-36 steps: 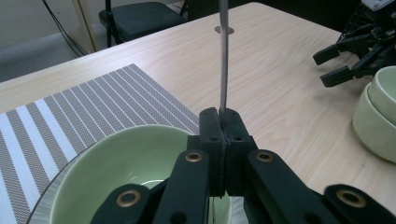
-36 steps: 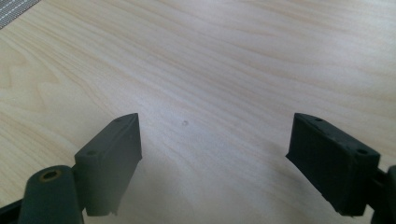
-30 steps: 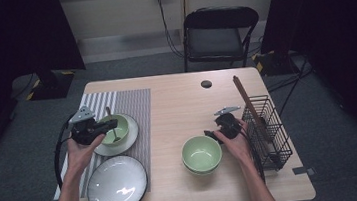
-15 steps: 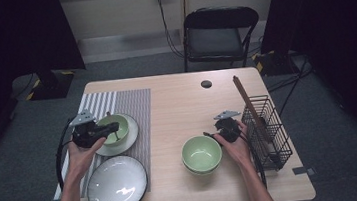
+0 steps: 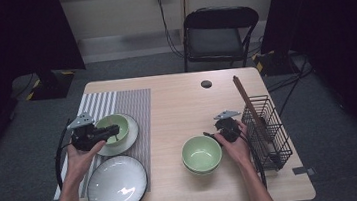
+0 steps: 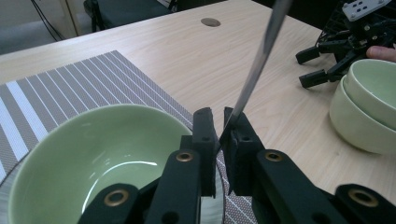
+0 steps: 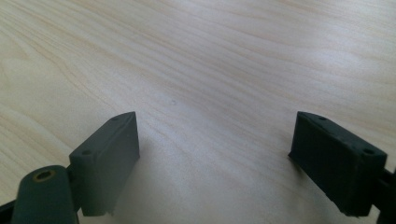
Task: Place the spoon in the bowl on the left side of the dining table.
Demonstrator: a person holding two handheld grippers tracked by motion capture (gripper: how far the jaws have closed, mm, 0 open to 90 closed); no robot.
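Jaws, left gripper (image 6: 218,122): pressing together on a thin metal utensil handle (image 6: 258,60), which is slanting up and away from the pads; its working end is hidden.
Jaws, right gripper (image 7: 215,154): standing spread wide, holding nothing, facing bare table (image 5: 176,100) wood.
Landmark: striped placemat (image 5: 121,104).
Held utensil: hovering at the placemat's right edge, just beside the small green bowl (image 6: 98,149).
Small green bowl: sitting on a pale plate (image 5: 129,138) on the placemat; looking empty inside.
Grey plate (image 5: 117,184): lying at the placemat's near end, empty.
Stacked green bowls (image 5: 202,154): resting well right of the placemat, top one empty; right gripper waiting just beside them.
Wire rack (image 5: 269,126): standing farthest from the placemat, a brown stick (image 5: 245,98) leaning in it.
Progress, judged: utensil lifted, placing remaining; destination unclear.
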